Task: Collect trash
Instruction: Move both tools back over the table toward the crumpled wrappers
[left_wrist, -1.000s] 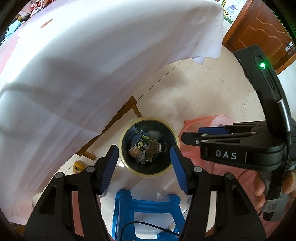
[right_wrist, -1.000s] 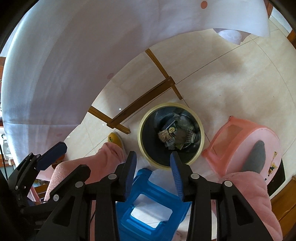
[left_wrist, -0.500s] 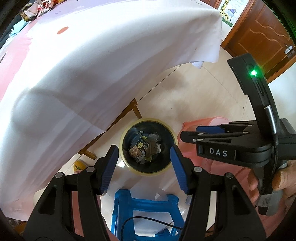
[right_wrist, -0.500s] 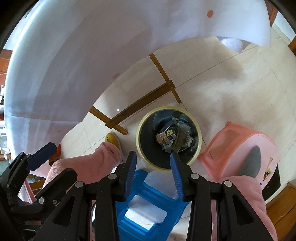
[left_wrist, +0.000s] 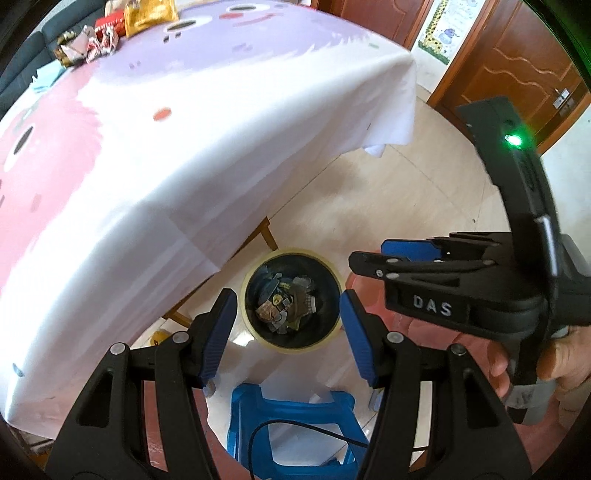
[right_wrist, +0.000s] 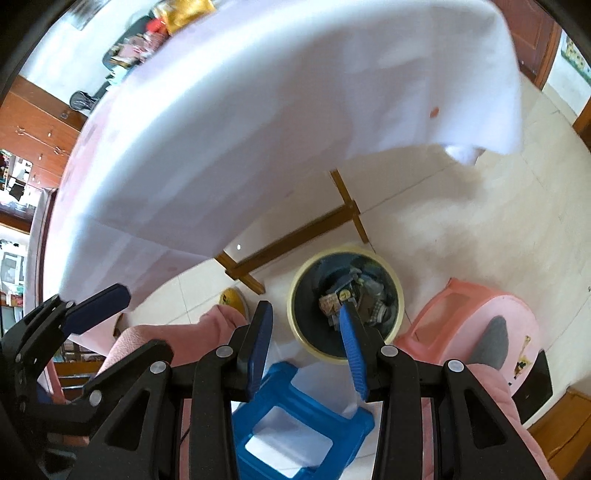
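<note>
Setting: two handheld grippers point steeply down at a tiled floor beside a table draped in a white cloth (left_wrist: 192, 155).
Left gripper (left_wrist: 288, 332): blue fingers spread apart, nothing between them; the bin shows through the gap.
Right gripper (right_wrist: 306, 354): fingers parted (a narrower gap than the left), holding nothing; its right finger overlaps the bin's view. It also shows side-on in the left view, gripped by a hand (left_wrist: 532, 365).
Bin (left_wrist: 291, 299): round, dark inside with a pale yellow rim, standing on the floor near the table's wooden foot (right_wrist: 295, 236); well below both grippers.
Trash in bin (right_wrist: 351, 299): crumpled wrappers and packets heaped inside.
Trash on table (left_wrist: 110, 29): more wrappers (red, gold, patterned) lie at the far edge of the cloth.
Stools: a blue stool (right_wrist: 291, 417) sits just beside the bin, nearest the cameras; a pink stool (right_wrist: 476, 325) stands to the bin's right.
Person: pink sleeves (right_wrist: 170, 339) show by the grippers.
</note>
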